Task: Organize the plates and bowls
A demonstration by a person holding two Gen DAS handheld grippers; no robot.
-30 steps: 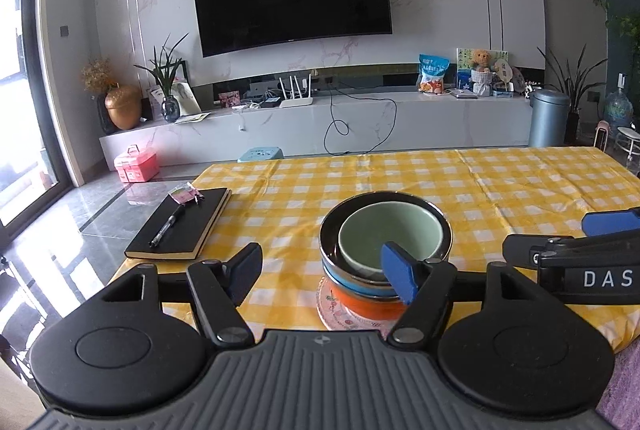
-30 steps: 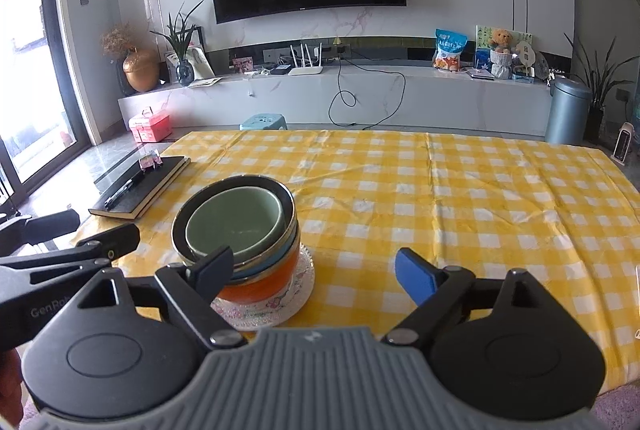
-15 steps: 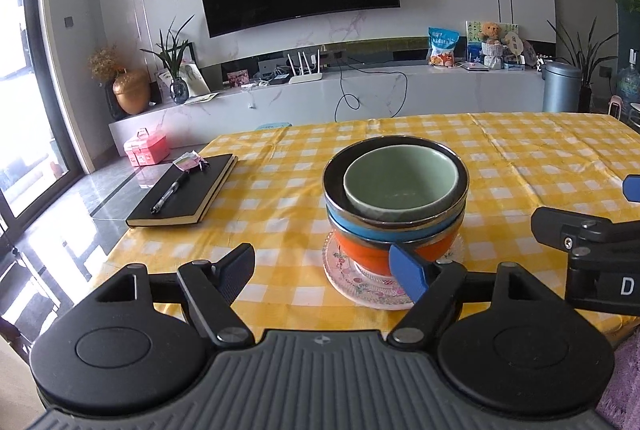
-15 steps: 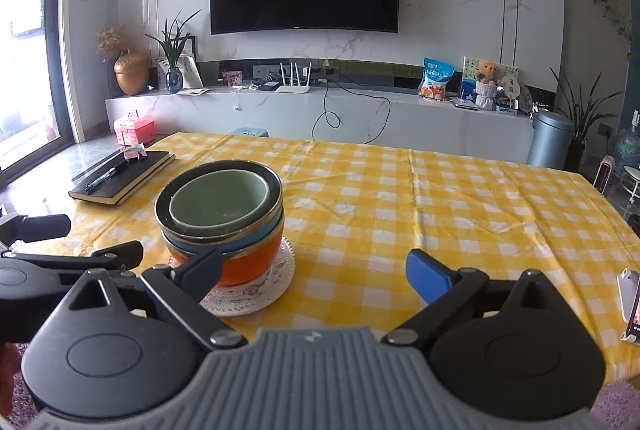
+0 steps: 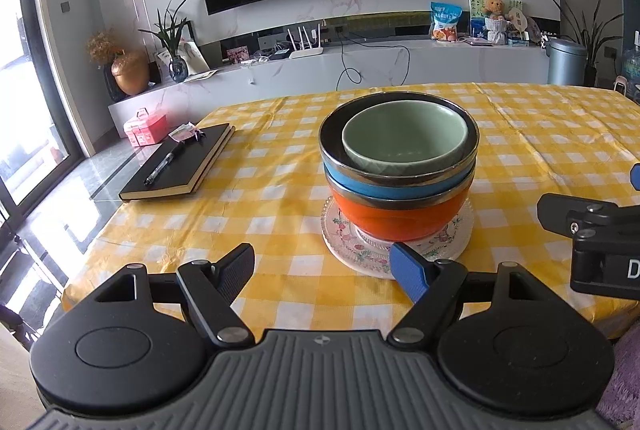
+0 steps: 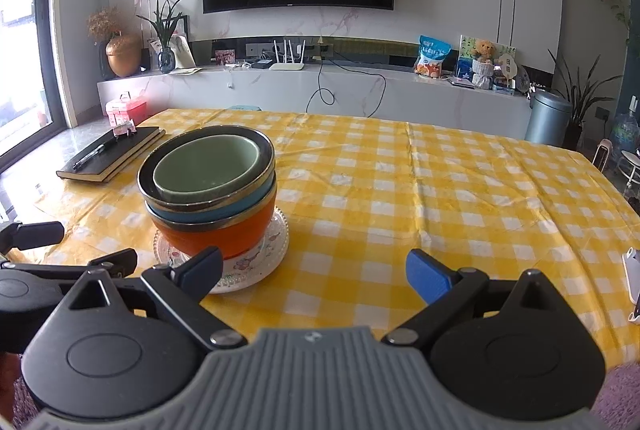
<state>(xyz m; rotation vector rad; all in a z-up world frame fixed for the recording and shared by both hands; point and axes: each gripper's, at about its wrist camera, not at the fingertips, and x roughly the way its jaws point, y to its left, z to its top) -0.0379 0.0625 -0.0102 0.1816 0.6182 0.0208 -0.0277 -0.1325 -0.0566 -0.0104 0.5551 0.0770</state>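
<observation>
Nearest you, your left gripper (image 5: 322, 270) and right gripper (image 6: 314, 268) both stand spread wide with nothing between the pads, low over the near edge of the yellow checked tablecloth (image 6: 440, 190). Just beyond the fingertips sits the patterned plate (image 5: 348, 242), carrying the nested stack: orange bowl (image 5: 396, 218) at the bottom, blue bowl (image 5: 384, 188) in it, a dark steel-rimmed bowl (image 5: 332, 138) above, and the green bowl (image 5: 404, 138) innermost, resting toward one side of its host. The stack lies ahead and right of your left claw's centre line, whose blue pad overlaps the plate's near rim in that view, and ahead and left of your right claw. The likely risk: the bowls nest snugly, so lifting one by its rim may drag its neighbour or slide the plate on the cloth; an off-centre pinch on the green bowl could tip it. Farther left lies a black notebook (image 5: 180, 166) with a pen (image 5: 164, 164), well apart.
</observation>
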